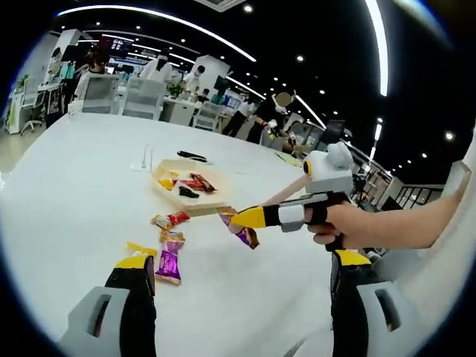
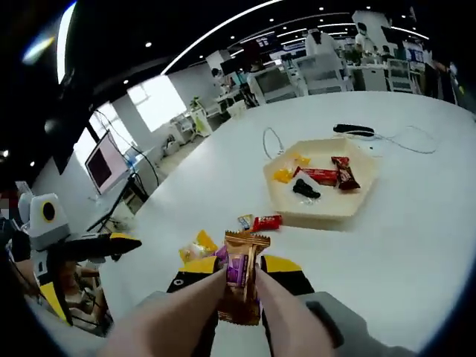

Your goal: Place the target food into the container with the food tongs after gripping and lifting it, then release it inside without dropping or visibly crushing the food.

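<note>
Brown snack packet (image 2: 239, 279) pinched in right gripper (image 2: 239, 277) jaws (above table (image 2: 416, 245)); left gripper (image 1: 242, 279) jaws spread.

The snack packet (image 2: 239, 286) has its lower half hidden between the tongs (image 2: 223, 312); tray (image 2: 327, 212) wrappers' print too small to read.

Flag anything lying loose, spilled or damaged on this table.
Three wrapped snacks lie loose on the table outside the tray: a red one, a yellow one and a purple one. Nothing looks torn or crushed. The right gripper holds a brown packet.
</note>
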`<action>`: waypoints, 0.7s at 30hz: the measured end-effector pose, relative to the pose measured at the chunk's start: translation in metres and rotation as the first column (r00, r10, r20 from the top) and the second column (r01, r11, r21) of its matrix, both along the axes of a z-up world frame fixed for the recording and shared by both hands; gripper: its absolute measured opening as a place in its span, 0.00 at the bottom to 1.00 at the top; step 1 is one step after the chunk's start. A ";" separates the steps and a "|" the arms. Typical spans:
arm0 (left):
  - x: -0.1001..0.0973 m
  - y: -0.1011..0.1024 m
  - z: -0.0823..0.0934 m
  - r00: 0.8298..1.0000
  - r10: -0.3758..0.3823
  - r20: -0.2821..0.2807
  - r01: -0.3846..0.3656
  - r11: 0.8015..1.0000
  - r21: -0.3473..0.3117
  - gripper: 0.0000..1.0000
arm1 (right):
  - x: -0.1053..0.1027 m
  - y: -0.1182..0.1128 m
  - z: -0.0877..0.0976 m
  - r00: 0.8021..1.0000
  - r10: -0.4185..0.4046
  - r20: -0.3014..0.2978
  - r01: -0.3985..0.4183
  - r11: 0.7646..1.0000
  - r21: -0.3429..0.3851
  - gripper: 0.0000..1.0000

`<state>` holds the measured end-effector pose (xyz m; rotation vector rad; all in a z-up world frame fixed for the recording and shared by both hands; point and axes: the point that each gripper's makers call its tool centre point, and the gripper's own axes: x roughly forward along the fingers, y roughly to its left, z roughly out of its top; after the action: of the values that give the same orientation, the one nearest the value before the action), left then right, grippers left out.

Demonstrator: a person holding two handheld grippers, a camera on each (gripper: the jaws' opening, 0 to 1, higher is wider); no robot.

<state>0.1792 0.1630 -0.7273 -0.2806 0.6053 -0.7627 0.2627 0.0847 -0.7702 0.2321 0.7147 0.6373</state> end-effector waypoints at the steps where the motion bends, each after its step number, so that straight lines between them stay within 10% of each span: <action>1: -0.002 -0.001 0.000 1.000 -0.001 -0.002 0.001 1.000 -0.001 0.99 | -0.001 -0.001 0.002 1.000 0.000 0.003 0.000 1.000 0.004 0.21; 6: -0.002 -0.004 0.007 0.996 0.003 0.087 -0.006 0.999 0.034 0.99 | -0.004 -0.008 0.017 1.000 -0.010 0.028 0.009 0.999 0.047 0.21; 21: -0.007 -0.016 0.024 0.992 0.063 0.105 -0.058 0.997 -0.049 0.99 | -0.007 -0.020 0.036 0.998 0.003 0.065 -0.007 0.998 0.070 0.21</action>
<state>0.1718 0.1473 -0.7036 -0.2973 0.4769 -0.7288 0.2553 0.0647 -0.7342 0.2732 0.6315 0.6723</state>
